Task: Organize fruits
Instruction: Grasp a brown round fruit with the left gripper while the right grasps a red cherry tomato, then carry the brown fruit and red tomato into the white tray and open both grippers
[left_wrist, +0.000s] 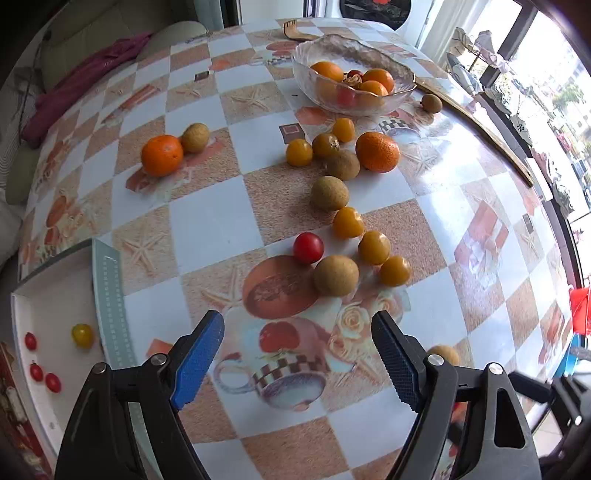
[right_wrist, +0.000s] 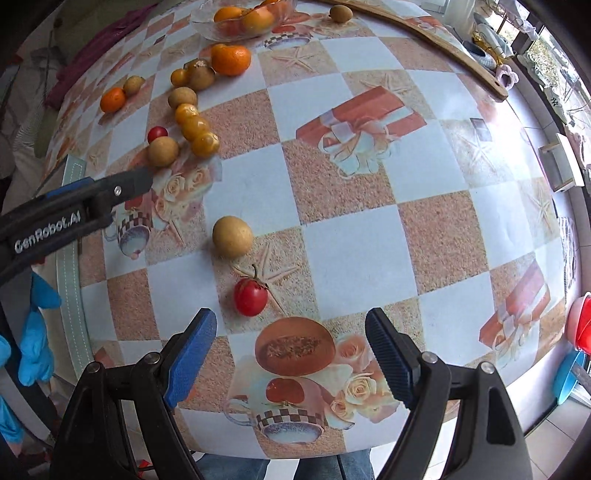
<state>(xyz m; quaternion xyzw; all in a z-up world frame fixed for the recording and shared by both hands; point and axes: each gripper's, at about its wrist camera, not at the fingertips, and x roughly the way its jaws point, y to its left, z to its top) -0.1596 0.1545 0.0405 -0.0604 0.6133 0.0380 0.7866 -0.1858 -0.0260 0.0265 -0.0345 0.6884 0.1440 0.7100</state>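
Left wrist view: my left gripper (left_wrist: 297, 354) hung open and empty above scattered fruit, the red tomato (left_wrist: 308, 247) just beside a brown fruit (left_wrist: 336, 275); a grab risked nudging both. Right wrist view: my right gripper (right_wrist: 291, 352) gaped empty near a stemmed tomato (right_wrist: 250, 296), which might roll.

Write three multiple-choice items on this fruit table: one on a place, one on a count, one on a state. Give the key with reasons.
1. Where do the small red tomatoes already sorted lie? A glass bowl B white tray C floor
2. How many red tomatoes are in that tray? A one B three C six
3. How does the right gripper stand? A open, empty B shut on a tomato C shut on an orange

Key: B, they lie in the white tray; B, three red tomatoes beside one yellow; A, the right gripper has wide jaws with nothing between.
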